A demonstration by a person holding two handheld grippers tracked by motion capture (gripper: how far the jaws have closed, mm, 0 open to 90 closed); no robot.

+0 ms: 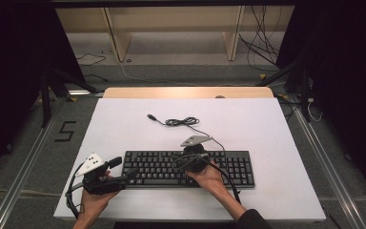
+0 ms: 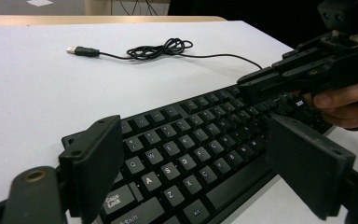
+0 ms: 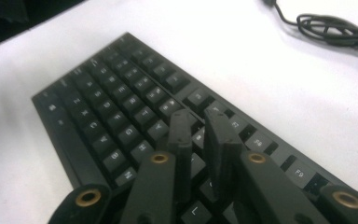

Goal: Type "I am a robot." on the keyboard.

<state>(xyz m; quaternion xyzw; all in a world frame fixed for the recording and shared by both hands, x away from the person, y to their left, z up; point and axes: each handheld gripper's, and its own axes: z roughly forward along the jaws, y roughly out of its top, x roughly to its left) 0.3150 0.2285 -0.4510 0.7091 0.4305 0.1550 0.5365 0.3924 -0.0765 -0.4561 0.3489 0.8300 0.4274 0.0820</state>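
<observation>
While lying flat on the white desk (image 1: pixel 276 138), the keyboard (image 1: pixel 162 168) serving as the landmark here. Sitting near the desk's front edge, long side running across, cable (image 1: pixel 183 122) trailing from behind the keyboard into a loose coil, plug (image 1: pixel 151 116) lying well beyond the keyboard's back edge.

Hovering at the keyboard's left end: left gripper (image 2: pixel 196 163), fingers (image 2: pixel 95 158) standing wide apart, nothing between them, the A and Caps Lock keys showing just ahead in the left gripper view. Gripping its handle from the front: left hand (image 1: pixel 93 200), off the keyboard's left front corner.

Hanging over the keyboard's middle, right of centre: right gripper (image 3: pixel 200 126), pointing down at the keys, fingers (image 3: pixel 179 135) parted only by a narrow gap, nothing held between them. Tips sitting just above the upper key rows near the function keys in the right gripper view; touching or not, impossible to tell. Holding that gripper from the keyboard's front edge: right hand (image 1: pixel 209 179).
</observation>
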